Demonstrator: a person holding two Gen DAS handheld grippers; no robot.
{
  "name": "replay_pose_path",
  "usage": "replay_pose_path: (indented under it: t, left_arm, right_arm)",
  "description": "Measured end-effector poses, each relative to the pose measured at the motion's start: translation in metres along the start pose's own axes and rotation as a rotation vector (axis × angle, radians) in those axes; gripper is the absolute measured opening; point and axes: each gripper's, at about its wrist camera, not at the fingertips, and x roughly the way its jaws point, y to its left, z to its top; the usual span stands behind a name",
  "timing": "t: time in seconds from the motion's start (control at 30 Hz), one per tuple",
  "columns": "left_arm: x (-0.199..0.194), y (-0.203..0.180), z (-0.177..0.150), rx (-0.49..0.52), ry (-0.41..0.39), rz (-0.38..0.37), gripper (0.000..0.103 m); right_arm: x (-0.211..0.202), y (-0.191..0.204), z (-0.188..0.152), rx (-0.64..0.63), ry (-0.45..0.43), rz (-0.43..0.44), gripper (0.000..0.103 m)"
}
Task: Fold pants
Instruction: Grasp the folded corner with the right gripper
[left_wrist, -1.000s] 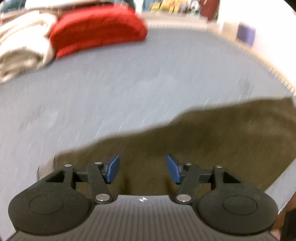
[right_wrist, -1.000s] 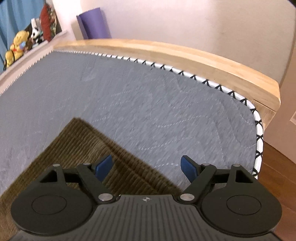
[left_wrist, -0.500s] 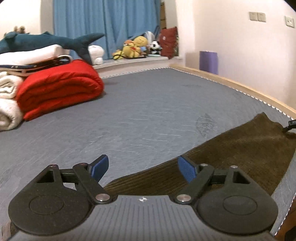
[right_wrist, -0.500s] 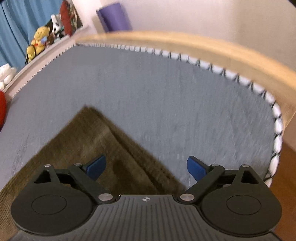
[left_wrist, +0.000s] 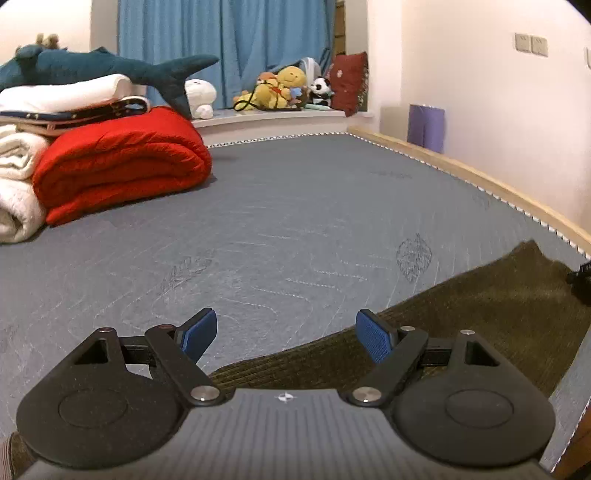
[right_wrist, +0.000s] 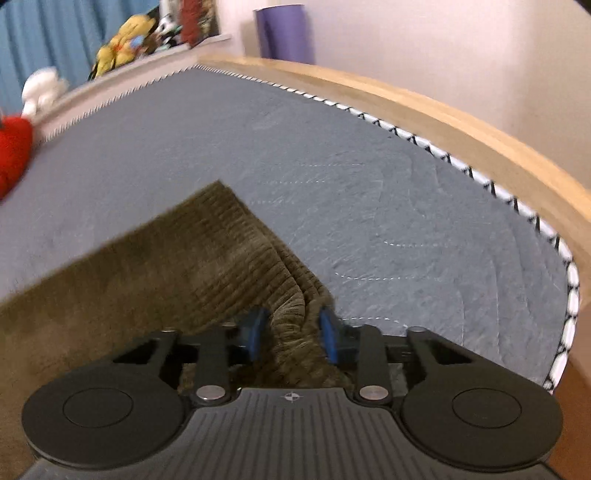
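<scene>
Two views, two different risks. Left wrist: left gripper hangs low over the mattress with jaws spread wide, nothing between them. Pants lie flat, running from under the gripper off to the right toward the bed's edge; the near edge sits just under the right pad. If I close here I probably catch only the top layer or bare mattress, since the edge isn't centred in the gap.

Right wrist: right gripper is clenched on a bunched corner of the pants, cloth humped up between the pads. Frame is blurry, so I can't tell how many layers are in the bite. Risk I see: thick corduroy slips out mid-lift, or one layer drags and the fold lands skewed. The corner is near the wooden rail; a wide swing could drop cloth off the bed.
</scene>
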Motion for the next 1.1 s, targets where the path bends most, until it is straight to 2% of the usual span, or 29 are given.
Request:
replay_pose_path:
  t: [0.17, 0.23, 0.3, 0.4, 0.57, 0.67, 0.7, 0.73, 0.77, 0.8, 0.87, 0.93, 1.0, 1.07, 1.1]
  left_arm:
    - [-0.006, 0.012, 0.004, -0.049, 0.000, 0.005, 0.087]
    - [-0.008, 0.018, 0.005, -0.072, -0.002, 0.009, 0.087]
    - [-0.010, 0.024, 0.007, -0.094, -0.002, 0.009, 0.087]
    - [-0.013, 0.035, 0.009, -0.138, 0.000, 0.019, 0.087]
    - [-0.016, 0.056, 0.011, -0.218, 0.013, 0.017, 0.087]
    - [-0.018, 0.069, 0.009, -0.250, 0.029, 0.030, 0.087]
    - [-0.018, 0.074, 0.008, -0.264, 0.039, 0.035, 0.088]
    - [-0.018, 0.079, 0.007, -0.278, 0.049, 0.035, 0.088]
    - [-0.017, 0.083, 0.006, -0.289, 0.059, 0.031, 0.088]
    - [-0.016, 0.087, 0.005, -0.302, 0.070, 0.026, 0.088]
    - [-0.012, 0.094, 0.003, -0.326, 0.092, 0.009, 0.087]
    - [-0.007, 0.099, 0.002, -0.358, 0.122, -0.026, 0.076]
    - [0.000, 0.104, 0.000, -0.397, 0.161, -0.058, 0.039]
    - [0.007, 0.107, -0.001, -0.424, 0.202, -0.075, 0.017]
    - [0.010, 0.107, -0.002, -0.426, 0.213, -0.078, 0.015]
  right_arm:
    - [-0.022, 0.016, 0.009, 0.009, -0.048, 0.060, 0.021]
    - [-0.037, 0.037, 0.015, -0.009, -0.077, 0.132, 0.020]
    - [-0.054, 0.070, 0.015, -0.073, -0.105, 0.204, 0.020]
    - [-0.084, 0.137, 0.008, -0.178, -0.123, 0.362, 0.020]
    - [-0.124, 0.270, -0.041, -0.418, -0.081, 0.644, 0.021]
    - [-0.143, 0.339, -0.083, -0.604, 0.046, 0.840, 0.032]
    - [-0.151, 0.355, -0.092, -0.658, 0.090, 0.910, 0.040]
    - [-0.161, 0.363, -0.097, -0.686, 0.079, 0.943, 0.046]
    - [-0.171, 0.368, -0.097, -0.698, 0.056, 0.964, 0.060]
    - [-0.178, 0.369, -0.091, -0.692, 0.034, 0.983, 0.068]
    - [-0.181, 0.368, -0.071, -0.639, 0.004, 0.987, 0.069]
    - [-0.177, 0.363, -0.048, -0.558, -0.033, 0.956, 0.070]
    - [-0.164, 0.361, -0.030, -0.475, -0.054, 0.915, 0.071]
    - [-0.150, 0.357, -0.025, -0.411, -0.022, 0.875, 0.071]
    - [-0.144, 0.356, -0.029, -0.407, 0.004, 0.860, 0.071]
